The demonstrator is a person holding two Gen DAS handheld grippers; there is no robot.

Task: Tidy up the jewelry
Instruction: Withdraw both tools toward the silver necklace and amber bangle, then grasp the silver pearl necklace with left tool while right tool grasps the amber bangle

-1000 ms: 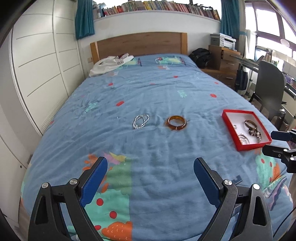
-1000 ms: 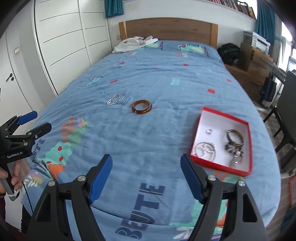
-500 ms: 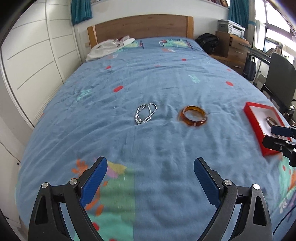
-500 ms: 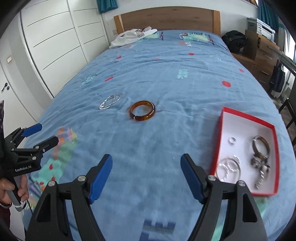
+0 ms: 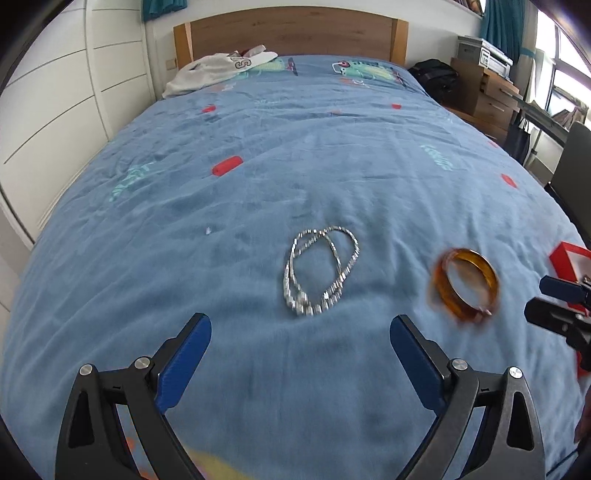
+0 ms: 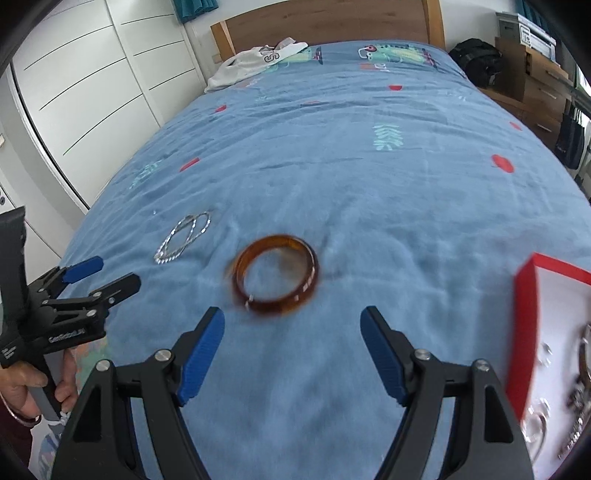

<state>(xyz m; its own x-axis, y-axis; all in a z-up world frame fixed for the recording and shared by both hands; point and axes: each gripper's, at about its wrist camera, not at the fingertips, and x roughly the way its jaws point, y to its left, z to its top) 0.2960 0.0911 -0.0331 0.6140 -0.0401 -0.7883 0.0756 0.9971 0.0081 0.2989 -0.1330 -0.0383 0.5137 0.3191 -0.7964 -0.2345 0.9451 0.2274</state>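
A silver chain necklace (image 5: 319, 271) lies coiled on the blue bedspread, just ahead of my open, empty left gripper (image 5: 300, 328). An amber bangle (image 5: 464, 290) lies to its right. In the right wrist view the bangle (image 6: 275, 273) sits just ahead of my open, empty right gripper (image 6: 292, 325), with the necklace (image 6: 183, 236) further left. A red jewelry box (image 6: 524, 332) with a white inside stands at the right and holds several silver pieces (image 6: 535, 424). The left gripper (image 6: 98, 275) also shows at the left of that view.
White clothing (image 5: 218, 70) lies near the wooden headboard (image 5: 291, 33). White wardrobe doors (image 6: 92, 92) run along the left side of the bed. A black bag (image 5: 432, 74), wooden drawers (image 5: 480, 88) and a dark chair (image 5: 570, 166) stand to the right.
Both grippers have moved forward and lower over the bed. The necklace and the bangle now sit much closer to the fingers. Both stay open.
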